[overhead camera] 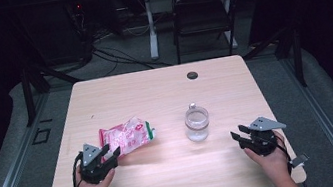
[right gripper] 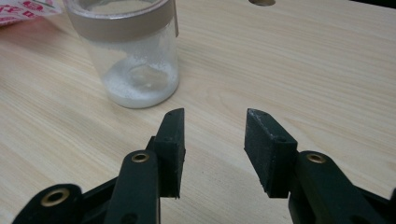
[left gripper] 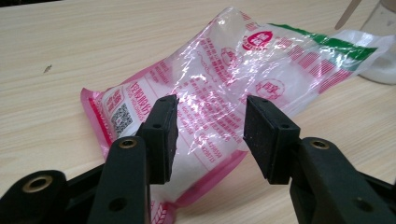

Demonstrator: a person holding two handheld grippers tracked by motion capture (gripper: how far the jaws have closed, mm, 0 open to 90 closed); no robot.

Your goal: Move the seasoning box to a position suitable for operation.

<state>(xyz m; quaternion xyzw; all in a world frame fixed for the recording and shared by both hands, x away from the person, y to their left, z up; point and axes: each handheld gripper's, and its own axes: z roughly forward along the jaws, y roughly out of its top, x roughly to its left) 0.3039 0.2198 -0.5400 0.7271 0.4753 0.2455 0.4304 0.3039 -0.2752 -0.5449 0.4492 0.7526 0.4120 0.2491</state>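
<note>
— Status?
— My left gripper (left gripper: 210,135) spread, straddling the pink pouch's (overhead camera: 128,136) near end, left of table centre. Right gripper (right gripper: 212,149) spread, empty, short of the jar (right gripper: 133,56).
— Advice?
— Pinch the sealed edge squarely, lift slowly.

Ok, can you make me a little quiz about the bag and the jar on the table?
1. True or false: the left gripper has squeezed shut on the plastic bag.
2. What sits at the bottom of the clear jar? A) white powder B) red beads C) water
3. Which gripper is nearer the jar, the left one or the right gripper?

Key
1. False: its jaws stand open, with the bag just ahead of them.
2. A, white powder.
3. The right gripper; the jar stands upright a little ahead of its open jaws on the wooden table.
</note>
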